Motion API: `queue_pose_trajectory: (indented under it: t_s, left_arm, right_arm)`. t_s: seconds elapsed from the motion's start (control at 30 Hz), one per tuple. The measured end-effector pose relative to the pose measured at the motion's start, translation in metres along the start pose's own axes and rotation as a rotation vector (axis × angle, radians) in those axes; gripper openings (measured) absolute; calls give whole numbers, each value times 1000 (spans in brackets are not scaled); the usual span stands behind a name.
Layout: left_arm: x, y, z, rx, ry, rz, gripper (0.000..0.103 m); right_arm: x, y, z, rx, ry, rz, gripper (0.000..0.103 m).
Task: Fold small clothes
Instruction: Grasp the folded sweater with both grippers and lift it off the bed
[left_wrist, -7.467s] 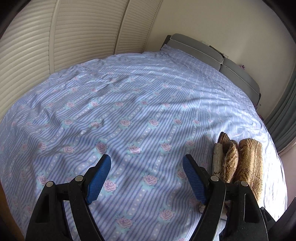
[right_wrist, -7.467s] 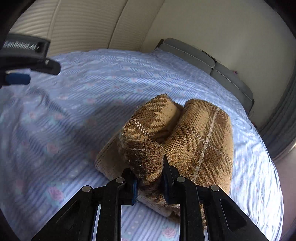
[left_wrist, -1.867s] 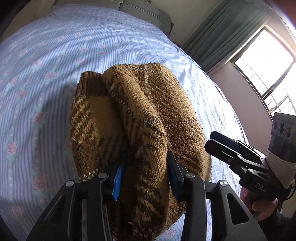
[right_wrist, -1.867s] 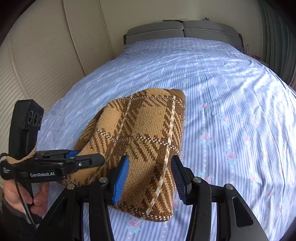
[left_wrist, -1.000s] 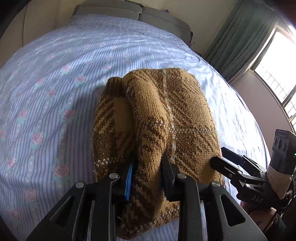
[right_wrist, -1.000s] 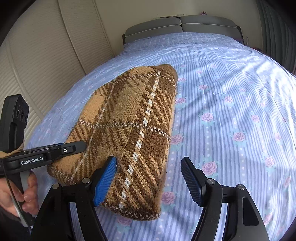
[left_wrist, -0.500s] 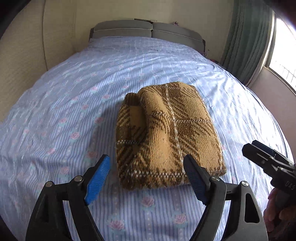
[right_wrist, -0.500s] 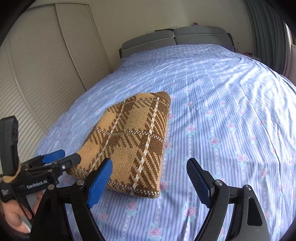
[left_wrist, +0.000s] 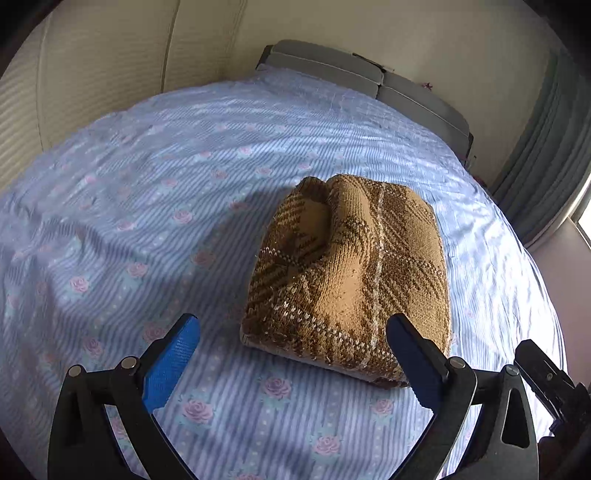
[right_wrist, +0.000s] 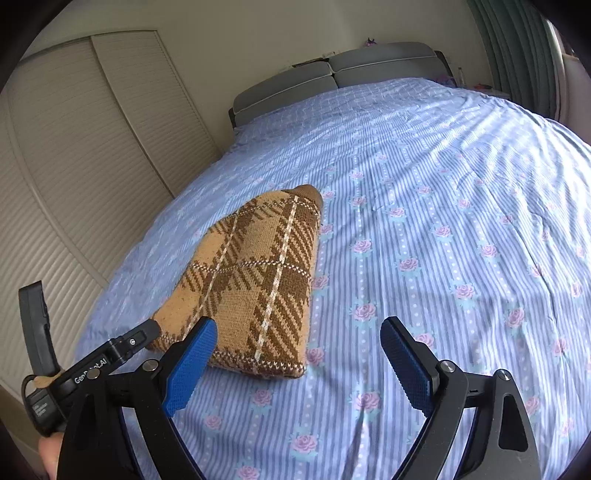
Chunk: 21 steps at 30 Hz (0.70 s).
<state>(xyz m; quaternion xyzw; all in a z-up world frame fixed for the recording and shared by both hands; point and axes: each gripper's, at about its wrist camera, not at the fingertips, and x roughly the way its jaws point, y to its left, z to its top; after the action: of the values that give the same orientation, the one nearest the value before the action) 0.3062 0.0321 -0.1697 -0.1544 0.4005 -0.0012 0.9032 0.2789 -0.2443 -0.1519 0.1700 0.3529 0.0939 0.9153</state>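
Both jaws have just been opening: left hand-held gripper (left_wrist: 291, 358) and right hand-held gripper (right_wrist: 297, 363) gape empty before the folded sweater (left_wrist: 351, 280) on the bed (left_wrist: 147, 221).

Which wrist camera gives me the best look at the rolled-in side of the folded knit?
The left wrist view: the brown plaid knit faces it end-on, showing the tucked roll and the layered near edge. The right wrist view shows the knit from its flat top only, roll hidden.

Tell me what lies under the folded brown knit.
The folded brown plaid knit rests directly on the blue rose-print bedsheet. A pale inner layer peeks out at its near edge. Anything else beneath it is covered.
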Motion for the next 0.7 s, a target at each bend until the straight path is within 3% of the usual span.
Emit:
queue_pose_trajectory:
  t_s: [0.2,0.7]
  left_arm:
    - [18,6,-5,-84,32,-13,103]
    - [59,49,-22,-300,102,-225,103]
  right_arm:
    - [16,-11,0,35,25,33,93]
    - [94,-28,12,169,147,200,93]
